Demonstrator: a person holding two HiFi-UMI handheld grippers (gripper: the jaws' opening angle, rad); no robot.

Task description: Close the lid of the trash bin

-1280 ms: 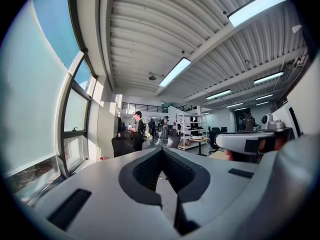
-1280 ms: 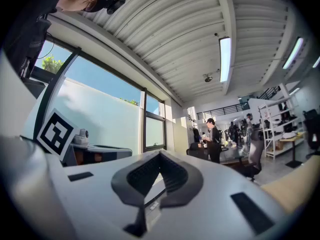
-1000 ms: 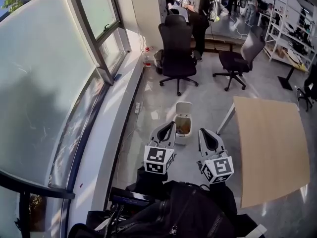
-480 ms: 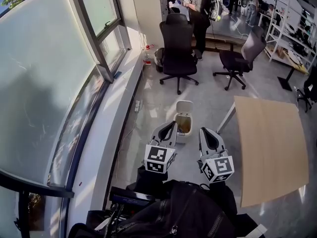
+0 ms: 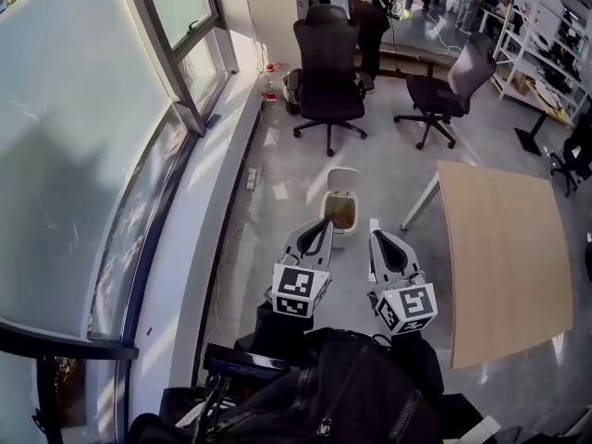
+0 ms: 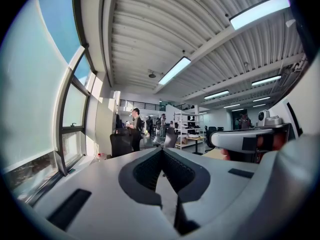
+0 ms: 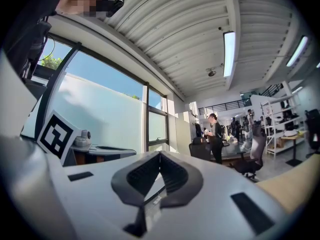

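On floor (image 5: 388,169) ahead, trash bin (image 5: 339,220) lengthwise away, lid (image 5: 342,180) upright at far end; left gripper (image 5: 323,227), right gripper (image 5: 374,227) jaws clenched.

The left claw (image 5: 323,230) and the right claw (image 5: 377,240) had pale grey shells lined with dark ridged pads (image 6: 145,171). Each bore a cube (image 5: 298,292) of black-and-white square markers. The person wore a black zipped jacket (image 5: 344,398).

Tall windows (image 5: 83,155) line the left wall, with sunlight on the grey floor (image 5: 388,169). A black office chair (image 5: 326,72) and a grey chair (image 5: 449,91) stand beyond. A wooden desk (image 5: 504,257) sits to the right, under ceiling strip lights (image 6: 175,70).
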